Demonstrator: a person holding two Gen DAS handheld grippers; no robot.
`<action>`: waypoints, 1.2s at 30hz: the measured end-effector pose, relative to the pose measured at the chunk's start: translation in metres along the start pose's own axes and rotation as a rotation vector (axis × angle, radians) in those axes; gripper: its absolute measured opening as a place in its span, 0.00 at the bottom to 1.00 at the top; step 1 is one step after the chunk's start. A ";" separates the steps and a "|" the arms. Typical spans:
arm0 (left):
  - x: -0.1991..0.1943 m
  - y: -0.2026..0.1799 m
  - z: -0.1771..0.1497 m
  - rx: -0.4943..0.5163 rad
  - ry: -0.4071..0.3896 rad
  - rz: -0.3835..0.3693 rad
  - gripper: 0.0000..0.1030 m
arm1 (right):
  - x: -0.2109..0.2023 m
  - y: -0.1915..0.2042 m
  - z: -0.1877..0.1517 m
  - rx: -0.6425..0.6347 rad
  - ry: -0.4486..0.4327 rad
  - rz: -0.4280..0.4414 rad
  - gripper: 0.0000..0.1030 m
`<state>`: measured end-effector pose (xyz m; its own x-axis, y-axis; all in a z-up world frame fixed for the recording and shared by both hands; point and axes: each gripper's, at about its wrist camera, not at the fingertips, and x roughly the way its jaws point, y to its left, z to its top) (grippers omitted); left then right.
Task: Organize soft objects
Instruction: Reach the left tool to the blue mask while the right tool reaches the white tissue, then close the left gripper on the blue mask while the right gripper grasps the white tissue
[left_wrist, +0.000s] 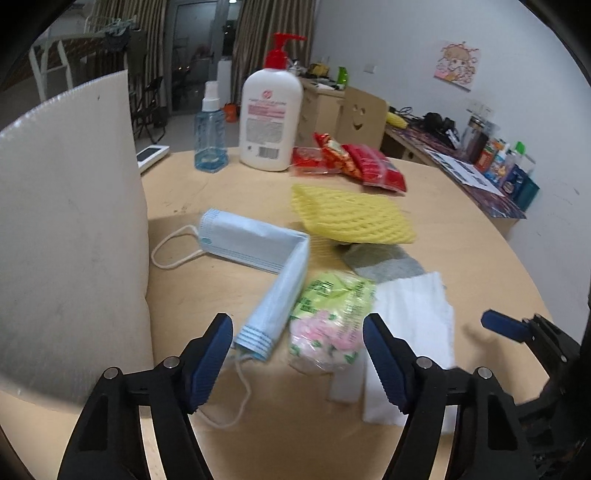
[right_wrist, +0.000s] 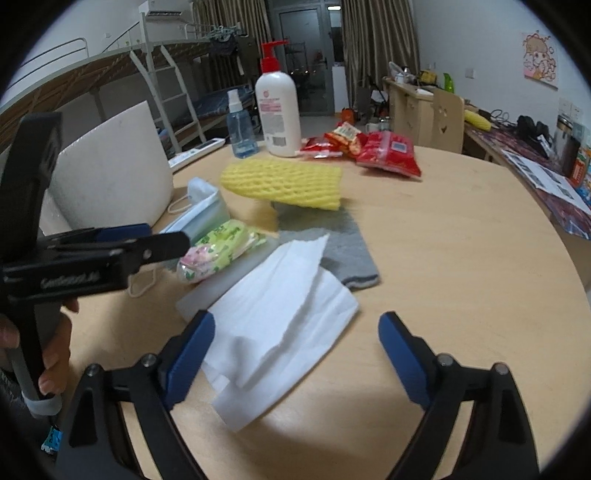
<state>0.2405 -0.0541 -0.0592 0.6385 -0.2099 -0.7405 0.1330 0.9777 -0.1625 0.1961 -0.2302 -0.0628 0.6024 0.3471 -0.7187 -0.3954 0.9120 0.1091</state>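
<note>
Now, left gripper (left_wrist: 297, 363): jaws held open around the green soft tissue pack (left_wrist: 328, 317), not pressed.
Right gripper (right_wrist: 295, 354): jaws spread wide over the white paper towel (right_wrist: 280, 321).

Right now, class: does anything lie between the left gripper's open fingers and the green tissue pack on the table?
Nothing visible does. The left gripper is open, and the green tissue pack lies just ahead of the gap. The blue face mask flanks it on one side and the white paper towel on the other, both close enough to get caught.
</note>
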 end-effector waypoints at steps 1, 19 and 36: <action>0.003 0.002 0.001 -0.007 0.004 0.005 0.69 | 0.002 -0.001 0.000 0.000 0.006 0.002 0.88; 0.030 0.018 0.005 -0.006 0.033 0.098 0.28 | 0.033 0.003 0.009 -0.007 0.099 0.018 0.74; 0.023 0.007 0.003 0.058 0.005 0.091 0.08 | 0.034 0.008 0.009 0.006 0.119 -0.017 0.22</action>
<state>0.2588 -0.0517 -0.0758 0.6462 -0.1202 -0.7536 0.1185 0.9913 -0.0565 0.2201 -0.2095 -0.0799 0.5222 0.3033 -0.7971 -0.3811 0.9191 0.1000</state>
